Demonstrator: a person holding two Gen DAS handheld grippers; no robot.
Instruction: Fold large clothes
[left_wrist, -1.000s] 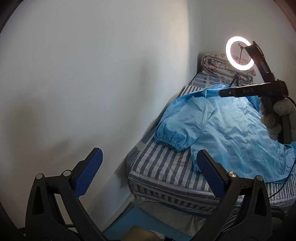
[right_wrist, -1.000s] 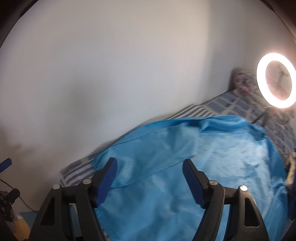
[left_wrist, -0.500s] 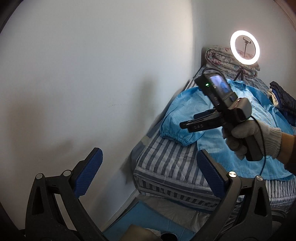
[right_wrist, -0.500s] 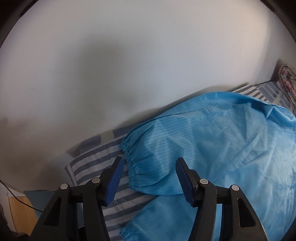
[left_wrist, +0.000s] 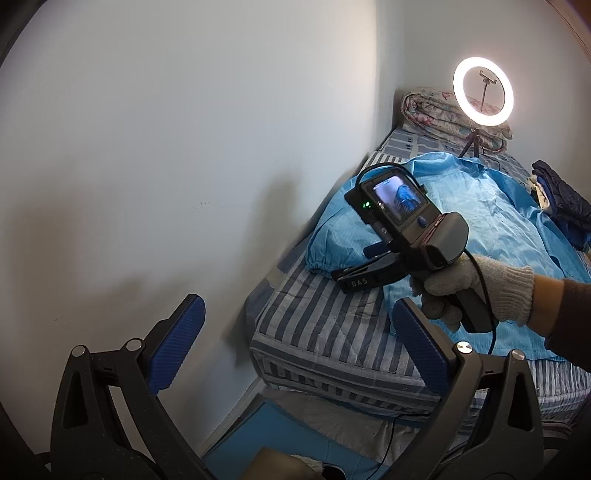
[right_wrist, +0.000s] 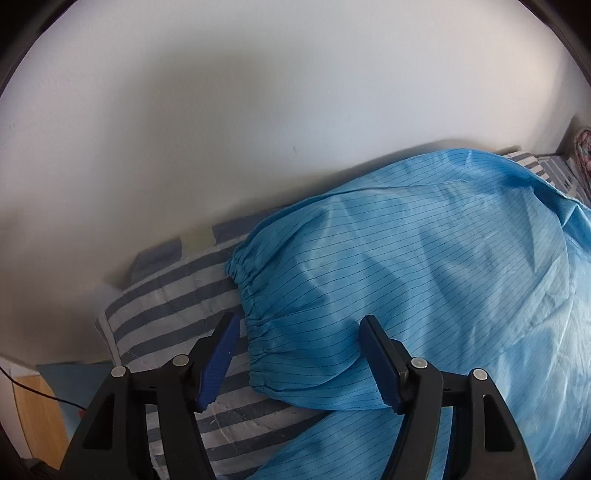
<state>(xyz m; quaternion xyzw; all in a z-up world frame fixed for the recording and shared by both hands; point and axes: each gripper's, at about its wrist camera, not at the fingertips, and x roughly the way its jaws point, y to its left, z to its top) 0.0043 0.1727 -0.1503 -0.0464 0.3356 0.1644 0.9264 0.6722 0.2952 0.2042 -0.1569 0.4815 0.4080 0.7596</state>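
Right wrist view puts the right gripper (right_wrist: 299, 360), fingers spread wide and holding nothing, just over the elastic cuff (right_wrist: 247, 295) of the thin, glossy light-blue pinstriped work coat (right_wrist: 424, 266), which lies spread on the blue-and-white striped mattress (right_wrist: 166, 288) beside the white wall (right_wrist: 258, 110). Back off the mattress's end, the left gripper (left_wrist: 295, 347) hangs wide open and empty. That fabric looks light, limp and slippery, so the gathered cuff seems the firmest place to pinch.

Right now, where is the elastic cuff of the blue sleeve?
In the right wrist view, the cuff lies on the striped mattress, near the wall, between the open right gripper fingertips.
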